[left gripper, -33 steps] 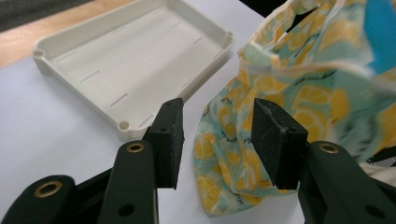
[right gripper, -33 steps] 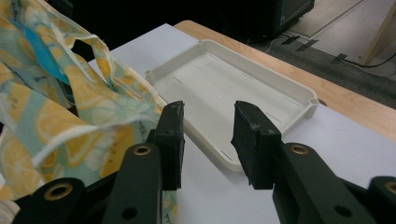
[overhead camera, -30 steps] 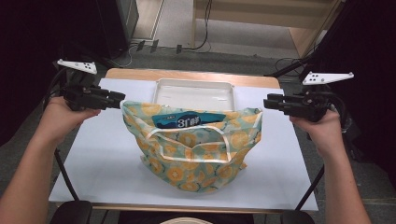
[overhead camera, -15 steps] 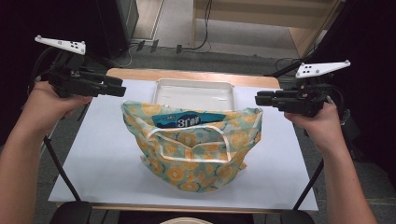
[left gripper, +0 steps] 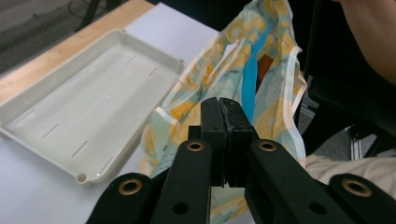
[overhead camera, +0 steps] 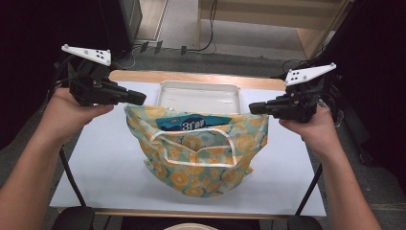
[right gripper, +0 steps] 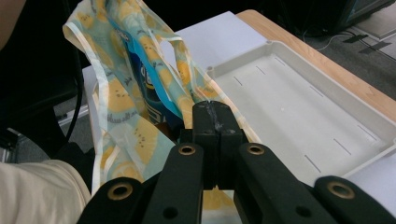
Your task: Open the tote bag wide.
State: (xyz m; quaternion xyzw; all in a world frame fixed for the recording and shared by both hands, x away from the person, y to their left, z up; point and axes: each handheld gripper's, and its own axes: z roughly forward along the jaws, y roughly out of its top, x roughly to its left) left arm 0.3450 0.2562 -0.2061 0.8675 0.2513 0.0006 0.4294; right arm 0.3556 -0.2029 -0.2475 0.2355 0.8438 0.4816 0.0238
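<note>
A light-blue cloth bag (overhead camera: 201, 158) printed with orange slices stands on the white table (overhead camera: 100, 163), its mouth stretched wide between my two grippers. A blue packet (overhead camera: 187, 125) sticks up inside it. My left gripper (overhead camera: 142, 99) sits at the bag's left top corner; its jaws have just been closing and now meet on the bag's rim (left gripper: 223, 103). At the right top corner is my right gripper (overhead camera: 251, 108), whose jaws have also just been closing, and thin fabric shows at their tips (right gripper: 212, 108). The bag (right gripper: 116, 102) hangs below them.
A white plastic tray (overhead camera: 198, 96) lies just behind the bag, near the table's wooden far edge (overhead camera: 191, 76). Dark stands and cables flank the table on both sides. The person's lap is at the near edge.
Both grippers have drifted inward toward the bag's top corners, the left one also rising a little. The bag and the tray stay where they were.
</note>
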